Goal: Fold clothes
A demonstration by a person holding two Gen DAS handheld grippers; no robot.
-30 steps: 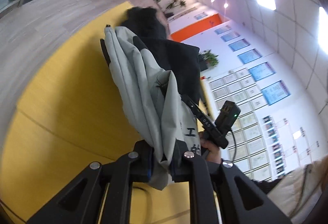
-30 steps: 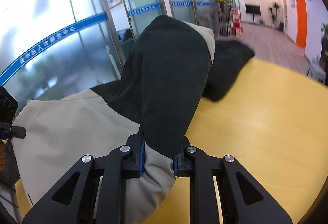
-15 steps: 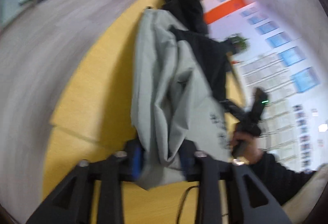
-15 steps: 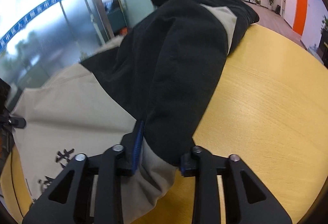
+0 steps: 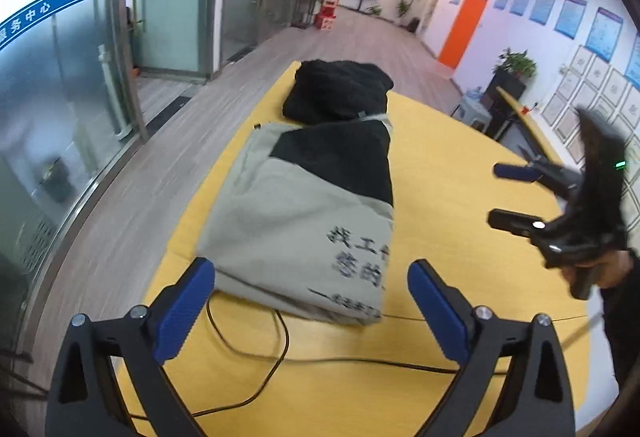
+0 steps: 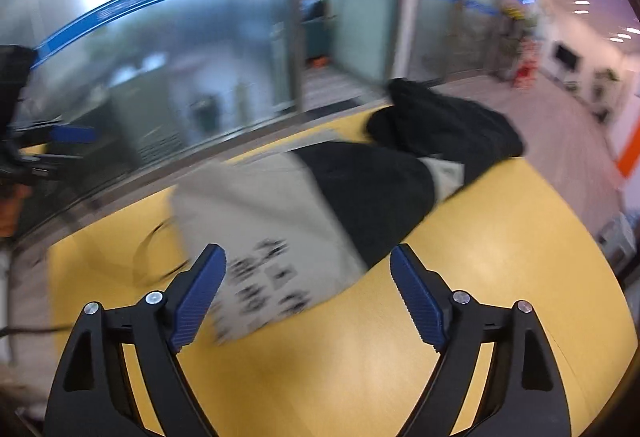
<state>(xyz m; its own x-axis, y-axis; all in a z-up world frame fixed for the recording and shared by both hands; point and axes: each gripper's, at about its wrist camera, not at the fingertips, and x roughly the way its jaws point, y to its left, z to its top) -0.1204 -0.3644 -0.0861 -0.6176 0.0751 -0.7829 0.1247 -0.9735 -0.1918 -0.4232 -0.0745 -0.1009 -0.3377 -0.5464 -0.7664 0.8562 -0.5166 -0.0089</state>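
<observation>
Left gripper [image 5: 310,287] spread wide, blue ribbed pads [image 5: 184,313] clear of everything, nothing between them, black struts angling up from the bottom of the frame. It hovers just short of the near edge of the folded jacket [image 5: 304,205], fingers pointing level along the table [image 5: 460,173]. Over to the right, the right gripper [image 5: 500,197] shows side-on, blurred, its fingers apart and empty, gripped low on the handle by the person's hand [image 5: 600,273], dark sleeve below.

From the right wrist view, the right gripper [image 6: 308,277] is just as open, pads [image 6: 416,301] angled outward above the jacket [image 6: 280,221], the whole picture smeared with motion. The left gripper [image 6: 52,145] sits at the far left edge, dim.

The jacket lies flat on the table in a compact rectangle: grey smooth fabric with dark printed characters near the front, a black panel across the far half. Touching its far end, a black garment [image 5: 340,93], softer and bunched. The table is yellow wood-grain, smooth, rounded edge. A thin black cable [image 5: 256,349] loops across it under the jacket's near corner
</observation>
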